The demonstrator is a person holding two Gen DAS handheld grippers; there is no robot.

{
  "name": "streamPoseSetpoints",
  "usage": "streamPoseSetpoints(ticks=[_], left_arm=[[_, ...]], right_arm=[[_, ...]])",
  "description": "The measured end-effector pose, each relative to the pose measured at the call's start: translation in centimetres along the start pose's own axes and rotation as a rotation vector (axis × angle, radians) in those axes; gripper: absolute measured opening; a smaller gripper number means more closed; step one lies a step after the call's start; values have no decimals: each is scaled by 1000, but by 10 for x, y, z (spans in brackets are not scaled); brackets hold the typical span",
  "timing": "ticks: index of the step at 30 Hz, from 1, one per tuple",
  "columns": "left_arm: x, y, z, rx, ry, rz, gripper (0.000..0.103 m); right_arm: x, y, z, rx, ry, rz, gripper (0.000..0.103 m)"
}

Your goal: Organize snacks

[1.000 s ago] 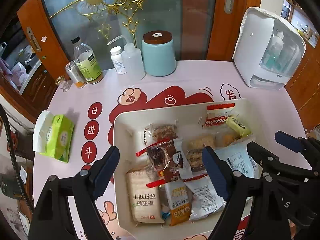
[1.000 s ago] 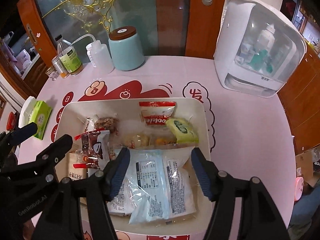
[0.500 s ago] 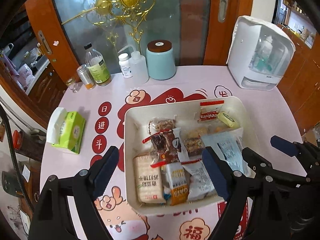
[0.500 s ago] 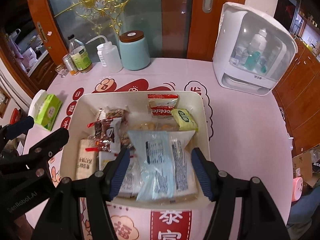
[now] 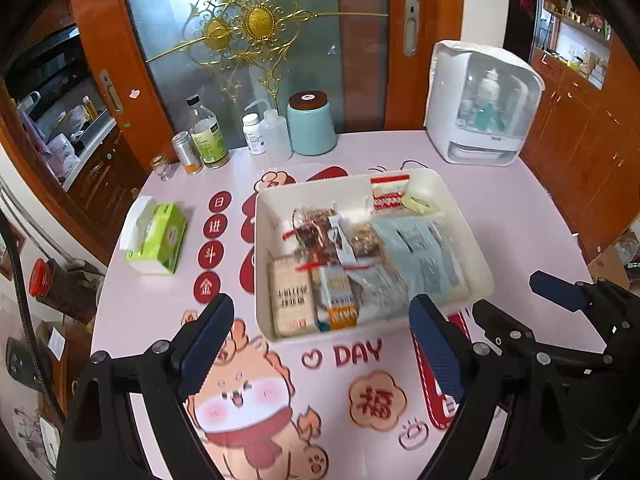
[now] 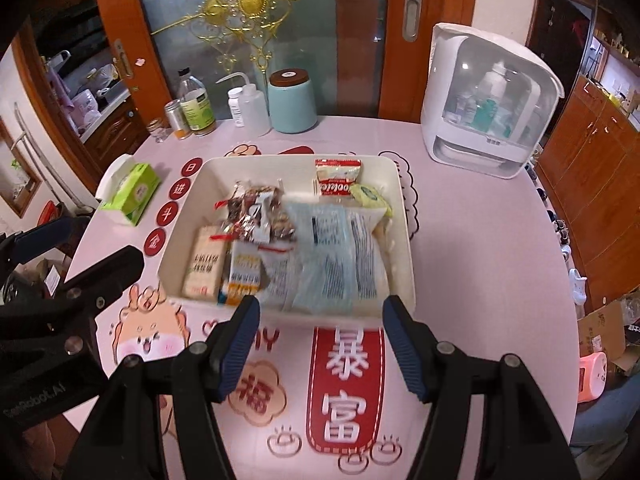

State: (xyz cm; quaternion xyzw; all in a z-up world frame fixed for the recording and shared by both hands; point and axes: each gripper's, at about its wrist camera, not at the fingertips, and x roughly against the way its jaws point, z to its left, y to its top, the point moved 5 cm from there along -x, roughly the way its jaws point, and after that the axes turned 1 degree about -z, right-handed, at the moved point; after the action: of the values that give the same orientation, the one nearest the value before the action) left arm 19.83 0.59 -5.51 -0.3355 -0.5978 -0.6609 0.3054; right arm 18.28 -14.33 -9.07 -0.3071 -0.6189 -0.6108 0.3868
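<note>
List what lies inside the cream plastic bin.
The cream plastic bin holds wrapped snacks: a large pale blue packet, a beige cracker pack, a red-and-white pouch and a yellow-green pack. Whatever lies under the blue packet is covered.

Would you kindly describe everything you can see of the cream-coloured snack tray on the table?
The tray is a cream-white rectangular bin, plastic by its look, with rounded corners and raised, slightly flared walls. It sits flat and upright on the pink printed tablecloth, roughly mid-table. Inside lie wrapped snacks: a pale blue packet along the right side, a beige cracker pack at the near left, and a red-and-white pack against the far wall. Both tongs are open, short of its near wall, not touching it.
</note>
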Motion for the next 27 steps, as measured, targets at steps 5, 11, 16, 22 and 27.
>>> streamPoseSetpoints(ticks=[5,11,16,22,27], left_arm=[[30,-32,-2,26,-6,0,89],[56,-67,0,44,8,1,89],[68,-93,0,49,10,22,89],[83,-121,-6,48,14,31,89],[87,-133,-8,67,-1,45,89]], right_arm=[[27,-30,-1,-14,12,-19,65],[51,-59,-3,-16,12,-37,65],[67,-89,0,-12,23,-37,65],[81,-112,7,-36,33,-40,65],[91,-116,5,-72,11,-64,65]])
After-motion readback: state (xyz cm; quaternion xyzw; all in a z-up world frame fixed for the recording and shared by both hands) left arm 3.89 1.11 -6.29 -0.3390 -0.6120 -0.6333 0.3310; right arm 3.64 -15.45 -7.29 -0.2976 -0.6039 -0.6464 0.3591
